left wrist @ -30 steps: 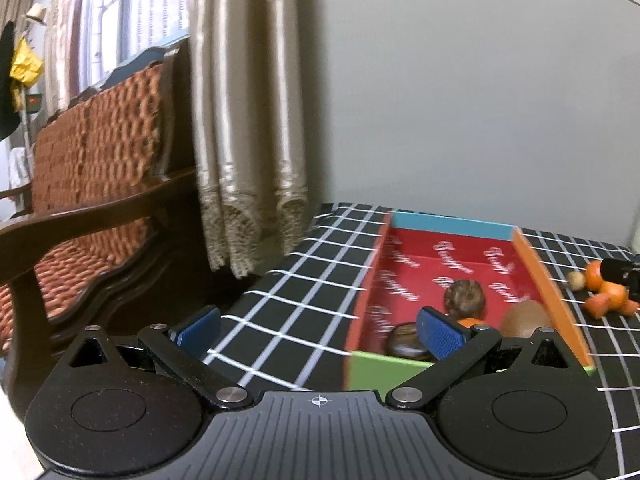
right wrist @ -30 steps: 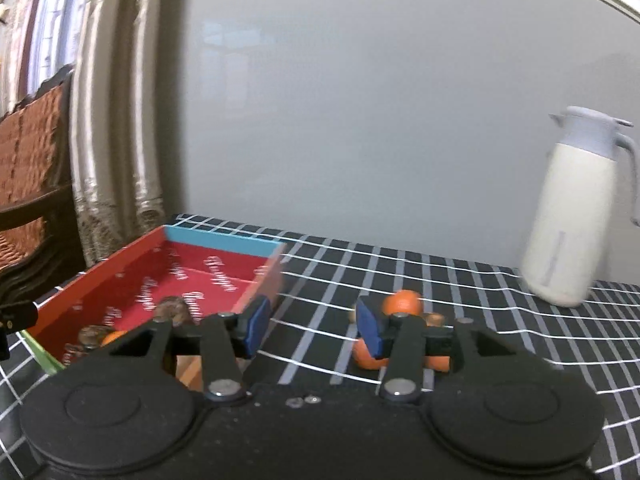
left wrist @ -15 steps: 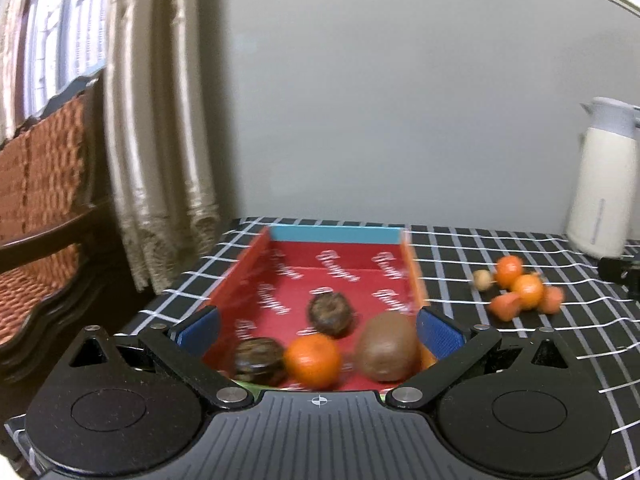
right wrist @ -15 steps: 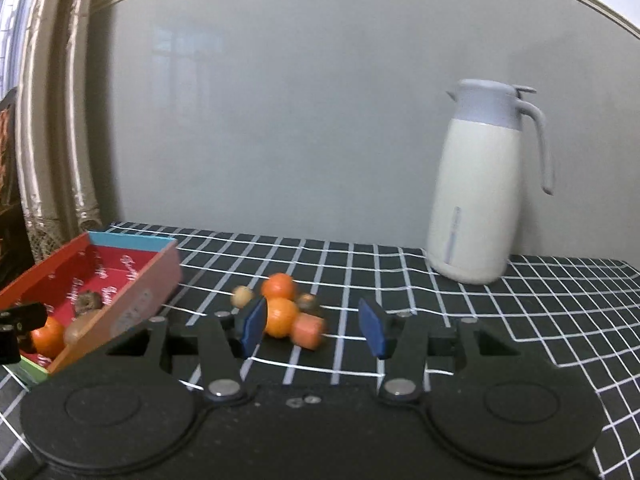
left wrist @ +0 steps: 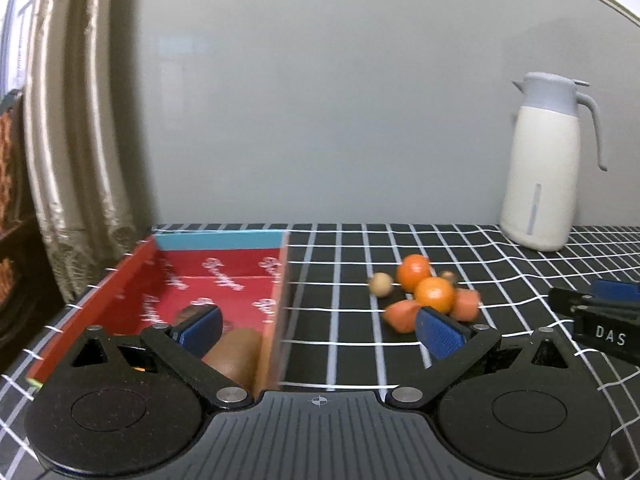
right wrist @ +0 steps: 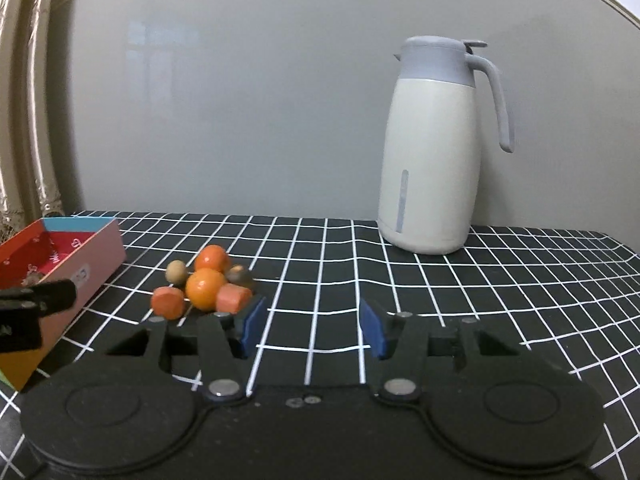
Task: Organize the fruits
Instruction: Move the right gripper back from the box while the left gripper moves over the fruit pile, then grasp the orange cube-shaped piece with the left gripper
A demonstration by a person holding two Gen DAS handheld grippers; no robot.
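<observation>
Left wrist view. The left claw (left wrist: 318, 330) is spread wide with nothing held between its blue ribbed pads. Since half a second ago this view has swung rightward: the red cardboard box with a blue far wall (left wrist: 218, 240) has slid to the left of frame, and the loose fruit cluster (left wrist: 426, 294) now sits ahead, between the pads' line of sight. A brown, matte, egg-shaped fruit (left wrist: 234, 352) lies inside the box at its near right corner, partly hidden by the left pad. On the black, white-gridded cloth of the tabletop (left wrist: 344, 320) are seen two glossy round oranges, two blunt orange-red chunks and a small tan ball. A smooth cream jug with a grey lid (left wrist: 544, 168) stands well behind.

Right wrist view. The right claw (right wrist: 312, 330) is likewise open and empty (no contact with anything). The cluster (right wrist: 204, 286) has drifted left of its pads and a small dark round fruit (right wrist: 239, 275) shows behind the front orange. The jug (right wrist: 434, 152) is now near centre.

Judged: the box is partly filled; the left claw seems to be lining up for the next pick.
</observation>
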